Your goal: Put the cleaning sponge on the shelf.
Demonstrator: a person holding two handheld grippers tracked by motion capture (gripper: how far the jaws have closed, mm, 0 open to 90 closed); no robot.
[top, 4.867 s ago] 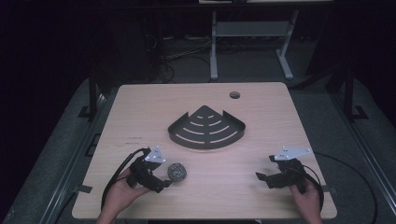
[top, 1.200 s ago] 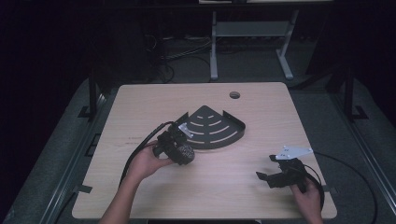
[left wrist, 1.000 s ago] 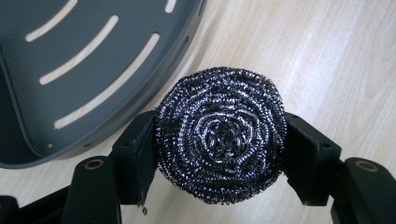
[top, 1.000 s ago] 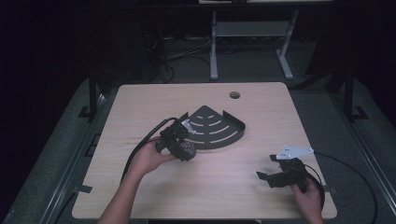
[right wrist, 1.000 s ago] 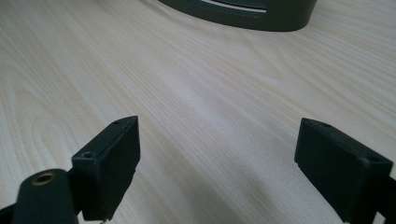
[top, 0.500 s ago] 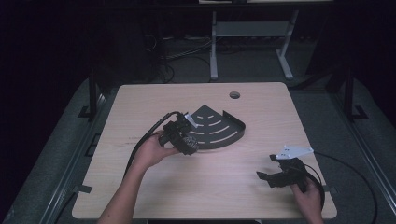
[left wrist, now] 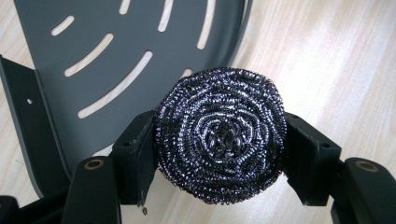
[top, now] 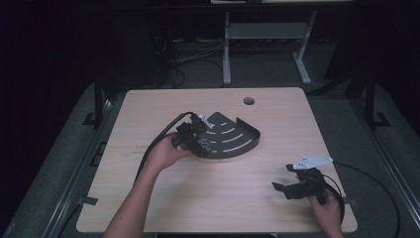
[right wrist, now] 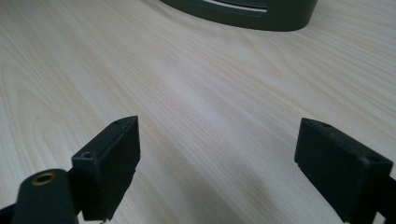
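Carrying, high view: the left gripper (top: pixel 198 144) has travelled from the lower left of the table up to the near-left edge of the dark fan-shaped tray (top: pixel 233 136) at frame centre, bringing the steel scourer (top: pixel 204 145) with it; earlier the scourer lay on bare wood at lower left.
Meaning, high view: by my judgement the scourer is about to be set on the tray, with only the lowering and letting go left.
Resting, high view: the right gripper (top: pixel 292 186) sits unmoved at lower right on the table (top: pixel 148 198), well apart from the tray.
Hard to read, high view: the scourer is a small dark patch against the dark tray; whether it touches the tray I cannot tell.
Grip, left gripper view: both black jaws are clenched on the sides of the steel scourer (left wrist: pixel 219 135), which hangs at frame centre over the tray's curved rim, slotted floor at upper left (left wrist: pixel 93 46).
Cut off, left gripper view: the tray runs out of the top edge.
Jaws, right gripper view: the right gripper (right wrist: pixel 217 156) stands released, jaws wide with nothing between, bare wood below.
Cut off, right gripper view: the tray's wall (right wrist: pixel 261 16) is cropped at the top.
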